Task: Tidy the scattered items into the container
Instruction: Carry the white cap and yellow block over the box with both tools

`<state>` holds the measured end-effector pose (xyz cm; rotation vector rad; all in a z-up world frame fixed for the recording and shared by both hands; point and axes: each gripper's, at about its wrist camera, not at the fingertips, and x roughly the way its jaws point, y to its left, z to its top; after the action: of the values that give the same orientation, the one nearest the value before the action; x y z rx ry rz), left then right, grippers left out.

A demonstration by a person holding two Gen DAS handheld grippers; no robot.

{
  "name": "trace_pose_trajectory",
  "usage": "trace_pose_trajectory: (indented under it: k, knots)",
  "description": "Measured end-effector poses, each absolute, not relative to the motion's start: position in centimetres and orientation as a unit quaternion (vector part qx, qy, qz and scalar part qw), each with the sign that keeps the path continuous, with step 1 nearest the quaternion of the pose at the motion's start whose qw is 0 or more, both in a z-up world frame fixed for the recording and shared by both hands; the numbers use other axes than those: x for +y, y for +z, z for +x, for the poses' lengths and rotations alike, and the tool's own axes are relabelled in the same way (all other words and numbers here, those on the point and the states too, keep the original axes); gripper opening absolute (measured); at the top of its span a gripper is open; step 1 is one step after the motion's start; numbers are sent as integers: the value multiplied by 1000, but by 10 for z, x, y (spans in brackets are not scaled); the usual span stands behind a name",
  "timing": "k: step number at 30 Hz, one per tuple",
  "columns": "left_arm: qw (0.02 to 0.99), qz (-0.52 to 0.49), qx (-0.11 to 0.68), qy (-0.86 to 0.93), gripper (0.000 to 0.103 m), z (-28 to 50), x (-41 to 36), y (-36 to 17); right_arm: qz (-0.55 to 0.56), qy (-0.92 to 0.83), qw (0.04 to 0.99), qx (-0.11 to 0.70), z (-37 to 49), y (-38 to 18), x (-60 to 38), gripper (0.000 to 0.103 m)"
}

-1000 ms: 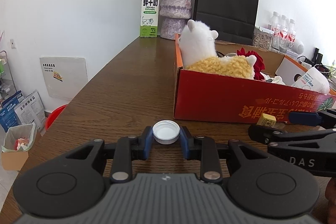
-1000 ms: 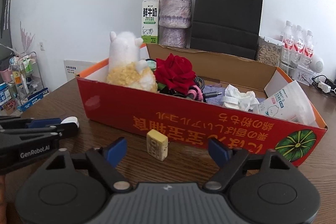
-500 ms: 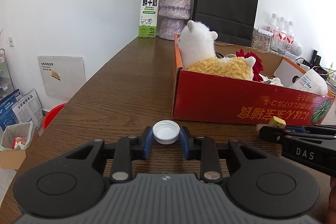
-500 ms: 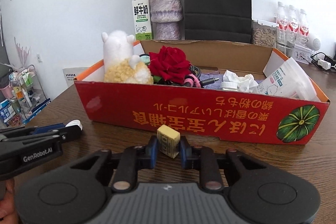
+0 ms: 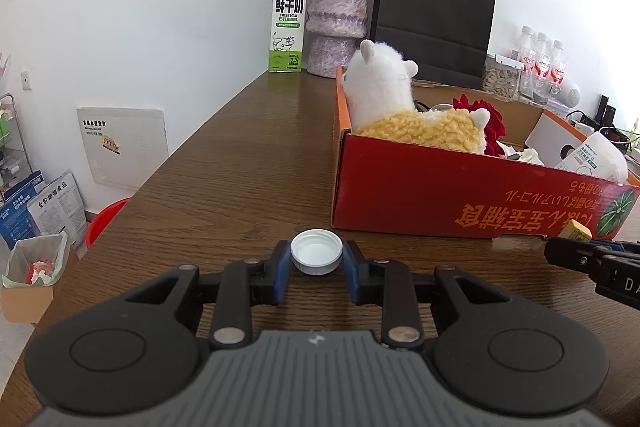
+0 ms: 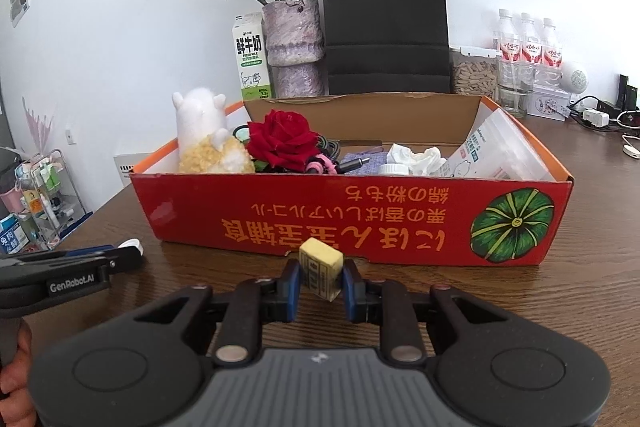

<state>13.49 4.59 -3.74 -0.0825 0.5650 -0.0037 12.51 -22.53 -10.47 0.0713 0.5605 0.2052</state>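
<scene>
Yellow block (image 6: 321,269) pinched in right gripper (image 6: 320,281), jaws just closed; left gripper (image 5: 316,269) nipped on white cap (image 5: 316,257).
Risk: tilted block could slip, or clip red box (image 6: 360,219) wall just ahead of both tips.

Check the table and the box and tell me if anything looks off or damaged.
Nothing looks spilled or broken. The red box sits with its print upside down as seen from both grippers, and its far cardboard wall has a rough, torn top edge. The yellow block is tilted in the right gripper.
</scene>
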Motion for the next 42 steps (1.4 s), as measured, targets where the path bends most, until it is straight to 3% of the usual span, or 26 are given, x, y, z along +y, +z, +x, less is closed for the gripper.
trace_pose_trajectory:
  k: [8,17,25,32,34,42]
  knots:
    - [966,-30,256,2,28,127,41,-27,45,97,962,250,118,-94,-248,20]
    - [986,-20,160,-33,28,126,8,41,53,95,977,185,135,-54,-276,20]
    - [992,0,109,-59,29,171,-51,73,30,109,985,128,172,-24,-280,20]
    - [991,-19,125,-53,29,223,-75,41,54,119,977,167,204,-46,-294,20]
    - [984,5,168,-51,29,233,-80,26,52,115,976,177,206,-52,-295,20]
    - [983,4,173,-53,29,227,-73,17,35,104,975,196,211,-68,-287,20]
